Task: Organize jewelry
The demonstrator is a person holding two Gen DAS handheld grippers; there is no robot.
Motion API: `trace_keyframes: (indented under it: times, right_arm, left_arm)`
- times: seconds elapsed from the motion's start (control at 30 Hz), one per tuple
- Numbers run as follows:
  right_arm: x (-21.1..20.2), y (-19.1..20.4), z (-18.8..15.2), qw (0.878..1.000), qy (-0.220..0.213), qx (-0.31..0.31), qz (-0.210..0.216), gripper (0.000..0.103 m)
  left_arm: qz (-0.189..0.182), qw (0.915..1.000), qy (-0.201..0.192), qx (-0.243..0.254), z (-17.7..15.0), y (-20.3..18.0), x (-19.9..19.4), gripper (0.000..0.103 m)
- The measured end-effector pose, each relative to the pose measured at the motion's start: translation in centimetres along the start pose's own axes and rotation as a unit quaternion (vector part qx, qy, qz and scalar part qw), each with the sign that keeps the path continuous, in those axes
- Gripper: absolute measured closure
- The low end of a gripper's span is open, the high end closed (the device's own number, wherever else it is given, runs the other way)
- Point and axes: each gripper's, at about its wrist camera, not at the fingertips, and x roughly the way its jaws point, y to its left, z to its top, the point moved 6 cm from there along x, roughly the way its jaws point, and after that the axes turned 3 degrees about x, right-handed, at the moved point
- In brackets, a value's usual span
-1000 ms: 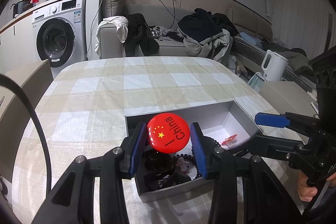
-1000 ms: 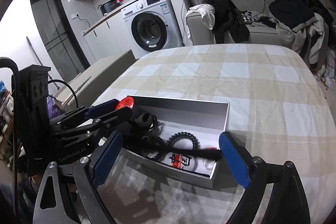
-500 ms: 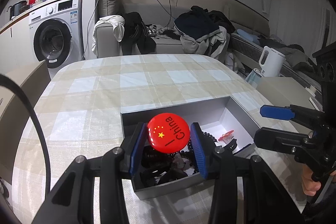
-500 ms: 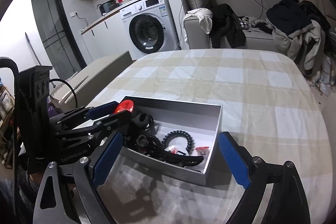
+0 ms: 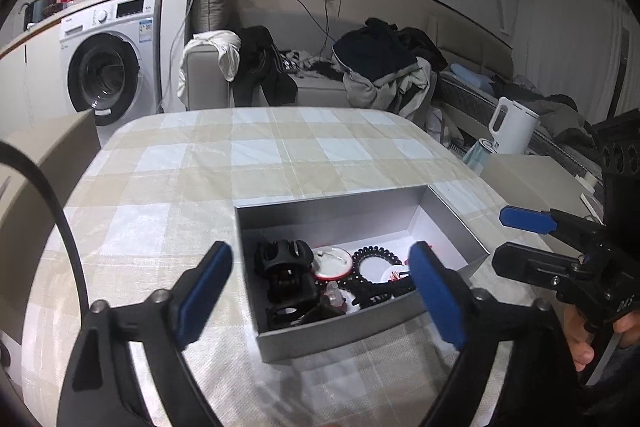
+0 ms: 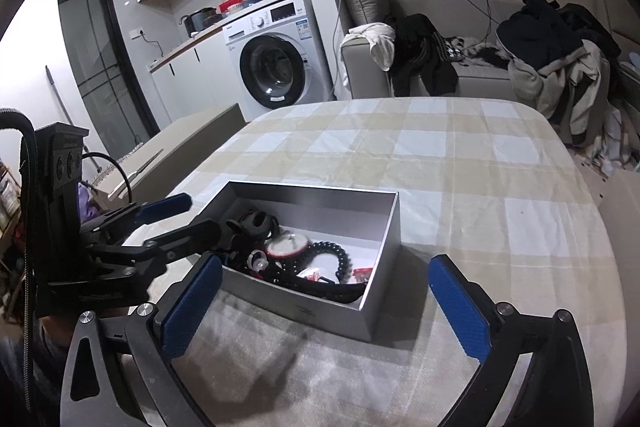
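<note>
A grey open box (image 5: 360, 331) (image 6: 320, 311) sits on the checked tablecloth. It holds a black claw clip (image 5: 282, 263) (image 6: 252, 223), a black spiral hair tie (image 5: 376, 259), a beaded bracelet (image 6: 338, 257) and small red pieces. A round badge (image 5: 332, 261) (image 6: 286, 247) lies in it, pale back up. My left gripper (image 5: 320, 253) (image 6: 196, 215) hovers over the box's near left part; its jaws are opening and hold nothing. My right gripper (image 6: 325, 263) (image 5: 500, 238) stands at the box's right end, jaws opening wide, nothing between the pads.
The table (image 5: 256, 155) runs far back under its beige checked cloth. A white kettle (image 5: 510, 125) stands off the right edge, and a pale chair back (image 5: 44, 163) is at the left. A washing machine (image 6: 276, 67) and a sofa (image 6: 480, 75) with clothes lie beyond. A person's hand (image 5: 580, 345) holds the right gripper.
The left jaws have sprung apart and let go of the red China badge, which now lies back up in the box. The right jaws widened slightly.
</note>
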Motion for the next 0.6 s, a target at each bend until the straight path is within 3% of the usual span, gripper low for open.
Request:
trace_keyframes:
  times: [0.03, 0.3, 0.6]
  right_arm:
    - [-0.1, 0.0, -0.1, 1.000, -0.003, 0.000, 0.001, 0.000]
    - [-0.6, -0.3, -1.6, 0.999, -0.040, -0.017, -0.008, 0.000]
    - [-1.7, 0.0, -1.9, 0.995, -0.088, -0.043, -0.011, 0.000]
  left_arm:
    - [0.007, 1.0000, -0.006, -0.001, 0.0, 0.1, -0.2, 0.001]
    - [0.069, 0.9968, -0.040, 0.005, -1.0, 1.3, -1.4, 0.001]
    - [0.074, 0.9945, -0.071, -0.018, -1.7, 2.6, -1.8, 0.001]
